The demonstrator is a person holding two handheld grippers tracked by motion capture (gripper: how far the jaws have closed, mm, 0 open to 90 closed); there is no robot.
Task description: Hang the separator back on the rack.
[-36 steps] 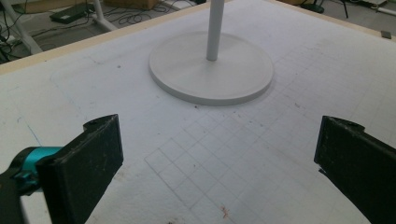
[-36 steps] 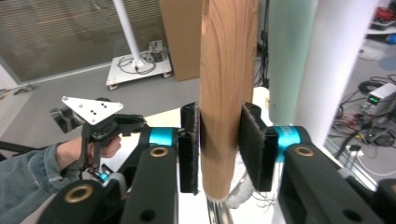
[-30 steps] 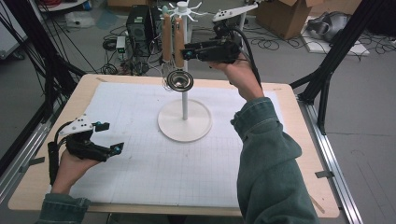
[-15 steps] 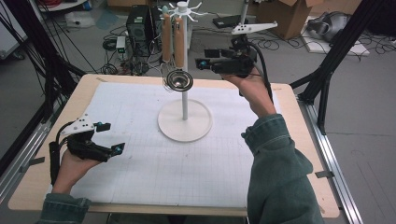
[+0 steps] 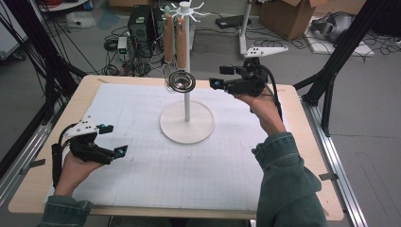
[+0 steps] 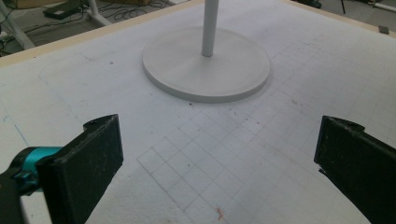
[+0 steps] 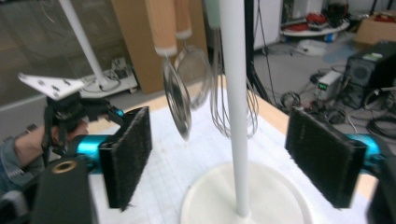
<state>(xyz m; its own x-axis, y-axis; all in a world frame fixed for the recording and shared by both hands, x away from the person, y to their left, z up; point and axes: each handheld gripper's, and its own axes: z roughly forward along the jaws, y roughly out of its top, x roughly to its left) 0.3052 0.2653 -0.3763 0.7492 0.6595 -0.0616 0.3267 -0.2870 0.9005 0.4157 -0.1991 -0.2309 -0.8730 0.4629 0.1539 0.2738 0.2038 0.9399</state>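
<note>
A white utensil stand with a round base and a thin pole stands mid-table. From its top hooks hang wooden-handled utensils: a metal strainer, which also hangs in front of my right gripper, a second strainer and a wire whisk. My right gripper hovers right of the pole at strainer height, pointing at it. Its jaws have just been opening; they stand open with nothing between the pads. My left gripper rests low at the front left, open, facing the stand's base.
A white gridded mat covers the wooden table. Black frame struts rise at both sides. Beyond the far edge are a computer tower, cables and cardboard boxes on the floor.
The right gripper has drawn back to the right, away from the hanging utensils, and sunk lower, with its jaws wider. The left gripper has stayed put.
</note>
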